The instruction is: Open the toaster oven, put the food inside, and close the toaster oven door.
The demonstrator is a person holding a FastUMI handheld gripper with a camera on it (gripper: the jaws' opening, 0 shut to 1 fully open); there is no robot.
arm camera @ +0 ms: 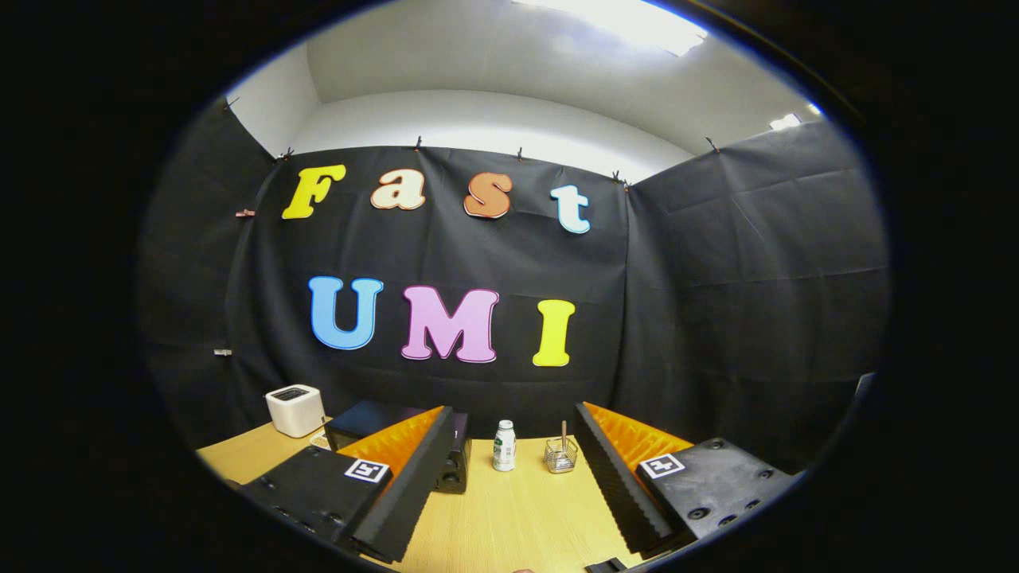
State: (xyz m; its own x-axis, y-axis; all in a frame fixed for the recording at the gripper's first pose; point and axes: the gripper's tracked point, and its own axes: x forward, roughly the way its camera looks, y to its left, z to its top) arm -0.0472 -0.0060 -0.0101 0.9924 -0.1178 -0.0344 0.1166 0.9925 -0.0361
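My gripper [509, 549] is open, its two fingers spread wide over a wooden table [509, 517] with nothing between them. The toaster oven [374, 422] is a dark box standing beyond the left finger [402, 477], which hides most of it. I cannot see its door from here. I cannot pick out the food.
A small white bottle [504, 446] stands on the table ahead, between the fingers. To its right is a small wire basket [561, 455] with a stick in it. A white box-shaped appliance [294, 410] sits at the far left of the table. Black cloth walls close the booth.
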